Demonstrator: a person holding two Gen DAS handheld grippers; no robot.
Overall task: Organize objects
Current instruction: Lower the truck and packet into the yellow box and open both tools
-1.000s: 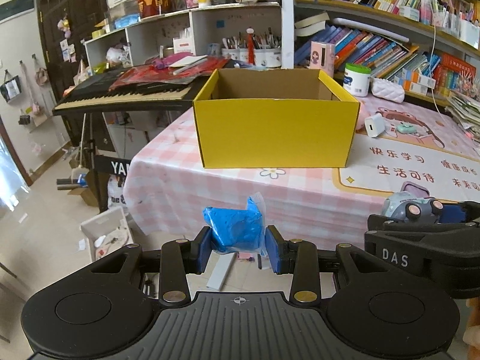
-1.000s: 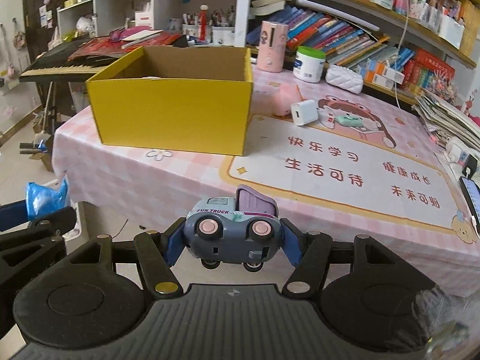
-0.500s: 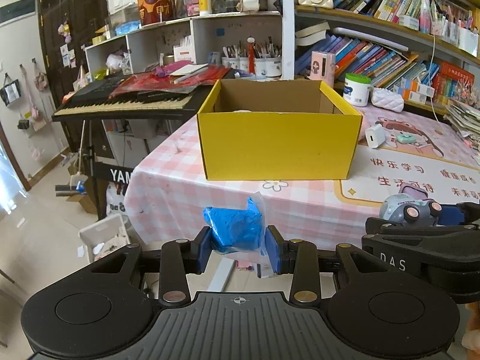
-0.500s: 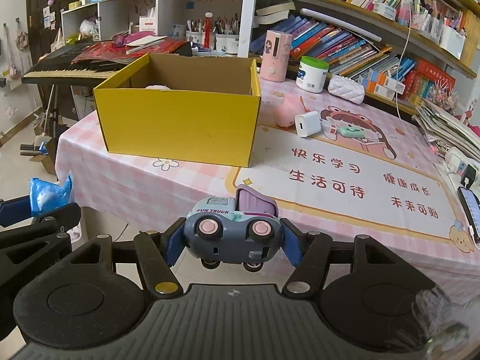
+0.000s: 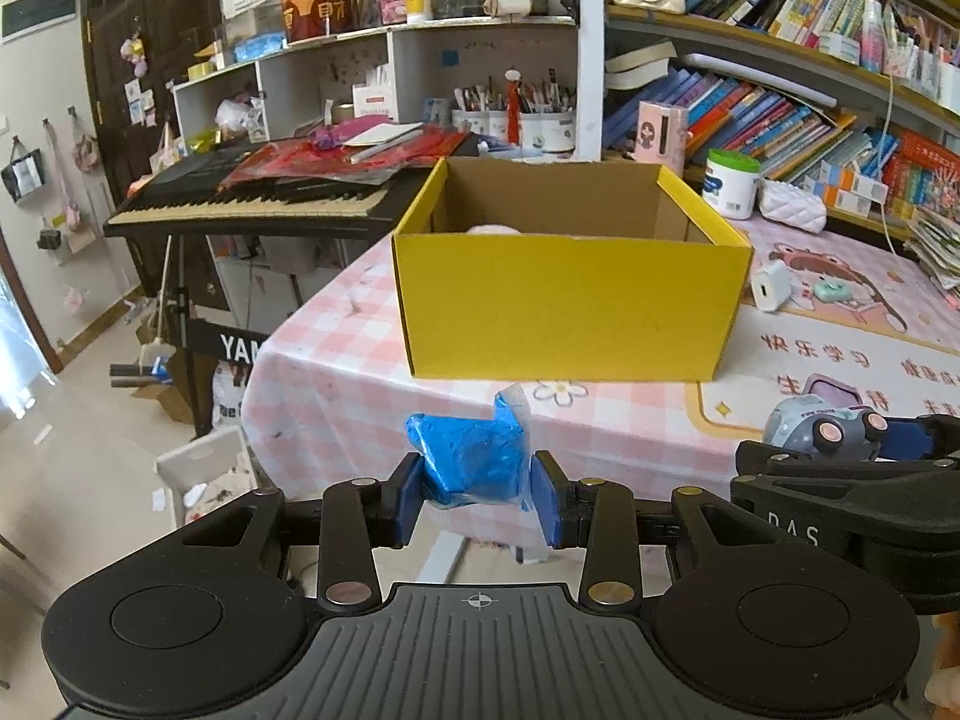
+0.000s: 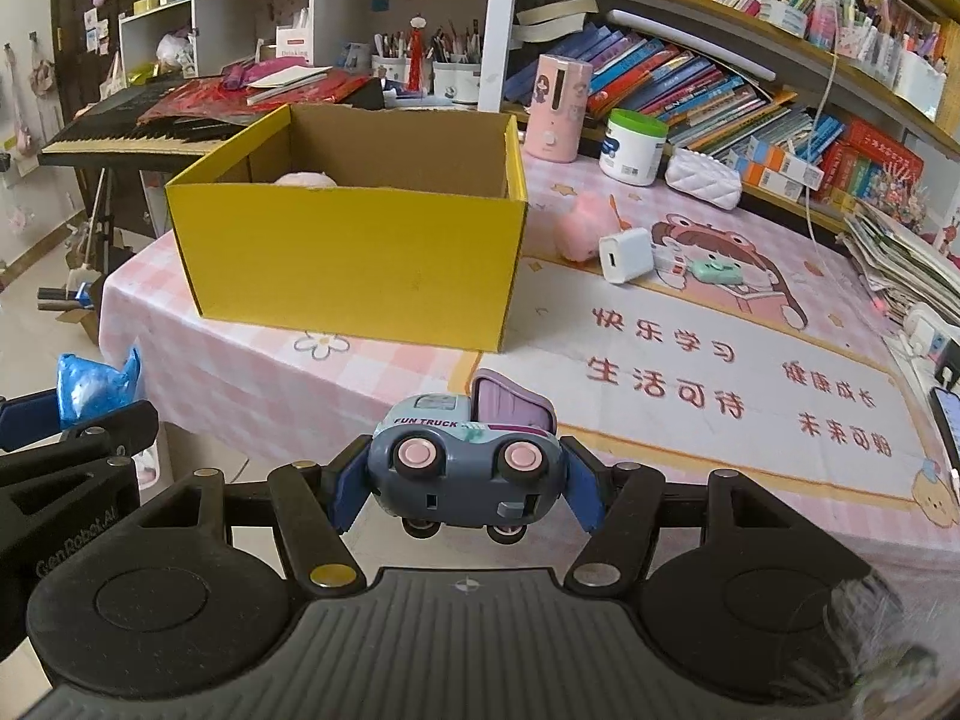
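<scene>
At the far left, a black electronic keyboard (image 5: 252, 201) stands beside the table with the pink checked cloth (image 5: 336, 360). The left gripper (image 5: 478, 498) hangs in front of the table's near edge, its blue pads clamped on a crumpled blue plastic-wrapped packet (image 5: 474, 462), which sits squarely between the two fingers and pokes up above them. Beyond it, on the cloth, rests the open yellow cardboard box (image 5: 564, 306); a pale pink soft thing (image 6: 305, 179) shows just over its front wall. To the right, the right gripper (image 6: 465, 495) is closed on a small grey-blue toy truck with pink wheels and a lilac tipper (image 6: 465, 456), pads pressed to the truck's two ends, its side with the wheels facing the camera. Further right on the table lie a white plug adapter (image 6: 624, 255) and a mint-green toy camera (image 6: 717, 272).
</scene>
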